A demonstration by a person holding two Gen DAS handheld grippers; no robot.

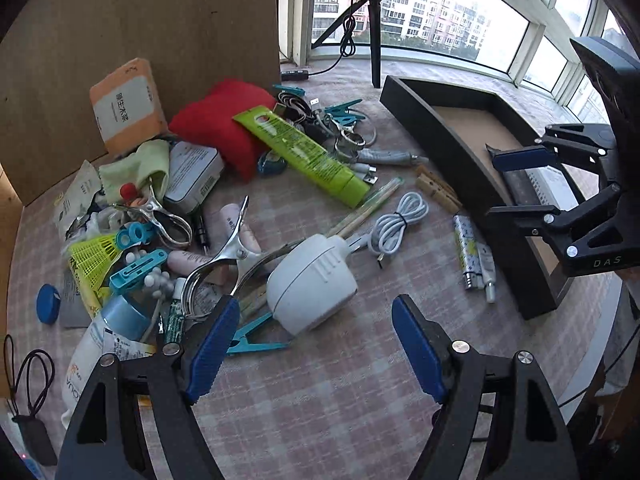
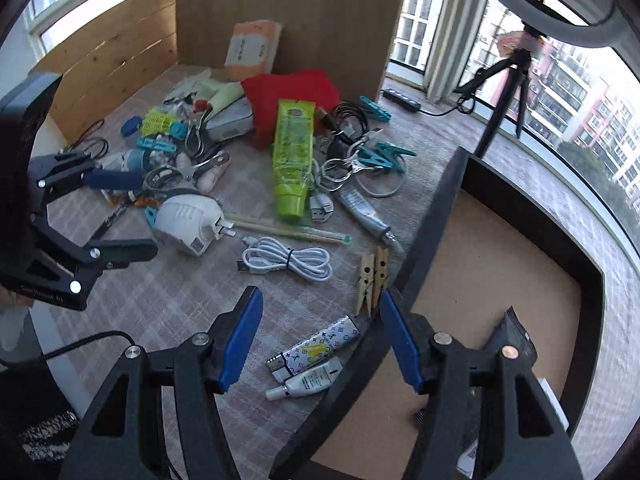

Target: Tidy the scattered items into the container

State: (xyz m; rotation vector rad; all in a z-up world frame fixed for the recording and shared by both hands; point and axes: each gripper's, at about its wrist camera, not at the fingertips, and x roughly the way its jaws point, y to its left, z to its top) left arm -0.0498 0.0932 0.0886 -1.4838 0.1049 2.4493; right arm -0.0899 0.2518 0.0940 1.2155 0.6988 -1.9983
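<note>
Scattered items cover the checked tabletop: a green tube (image 1: 308,156) (image 2: 294,156), a red cloth (image 1: 216,124), a coiled white cable (image 1: 400,220) (image 2: 288,262), wooden clothespins (image 2: 374,276) and a patterned tube (image 2: 316,344). The dark container (image 1: 460,128) (image 2: 436,216) stands at the right, with a dark packet (image 2: 516,336) inside. My left gripper (image 1: 316,312) (image 2: 146,214) is open, just short of a white plug adapter (image 1: 312,284) (image 2: 188,224). My right gripper (image 2: 320,296) (image 1: 494,186) is open and holds nothing; it hovers above the container's near wall, over the patterned tube.
A brown board (image 1: 140,20) walls the back of the table. An orange tissue pack (image 1: 128,108) leans on it. Metal clips, teal pegs and a yellow shuttlecock (image 1: 94,256) crowd the left. A tripod (image 2: 504,92) stands by the windows behind the container.
</note>
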